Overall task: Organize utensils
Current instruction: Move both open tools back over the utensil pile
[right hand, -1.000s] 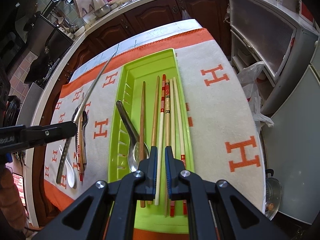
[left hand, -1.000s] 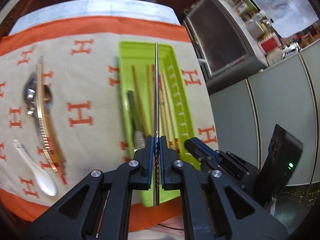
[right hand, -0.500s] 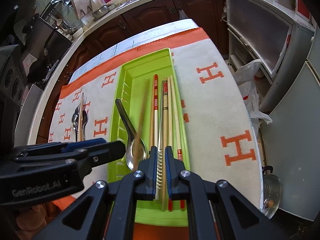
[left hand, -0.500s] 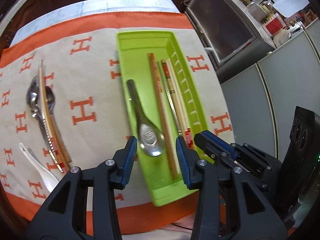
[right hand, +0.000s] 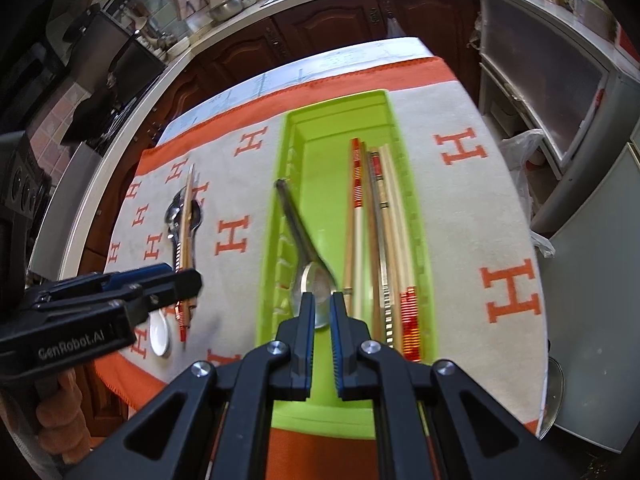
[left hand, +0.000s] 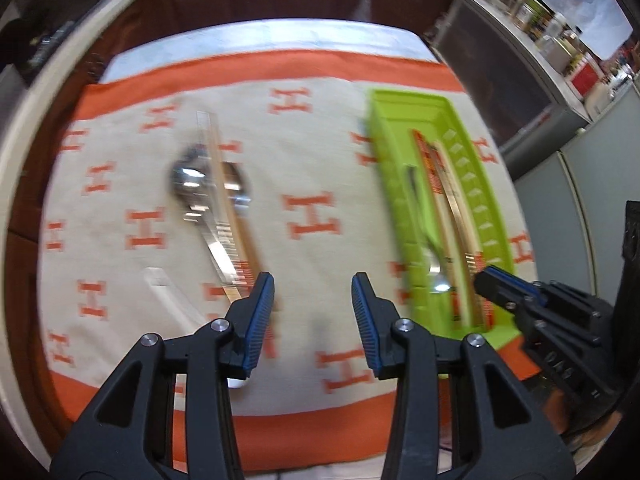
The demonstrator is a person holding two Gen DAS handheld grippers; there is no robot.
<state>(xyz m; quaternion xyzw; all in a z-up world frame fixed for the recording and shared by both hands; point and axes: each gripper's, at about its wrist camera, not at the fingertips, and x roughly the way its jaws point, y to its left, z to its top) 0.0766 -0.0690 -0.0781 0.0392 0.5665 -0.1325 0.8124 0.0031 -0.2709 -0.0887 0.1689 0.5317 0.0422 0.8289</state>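
Observation:
A green tray holds a metal spoon and several chopsticks. On the cloth left of it lie a metal spoon, chopsticks across it, and a white spoon. My left gripper is open and empty above the cloth, between these utensils and the tray. My right gripper hovers over the tray's near end, jaws slightly apart and holding nothing.
The cream cloth with orange H marks covers the table. Dark wooden cabinets stand behind. A grey cabinet and shelf unit stand at the right. The left gripper's body shows at left in the right wrist view.
The left gripper let go of the metal chopstick into the tray, opened, and swung left over the cloth. The right gripper stayed over the tray and opened slightly.

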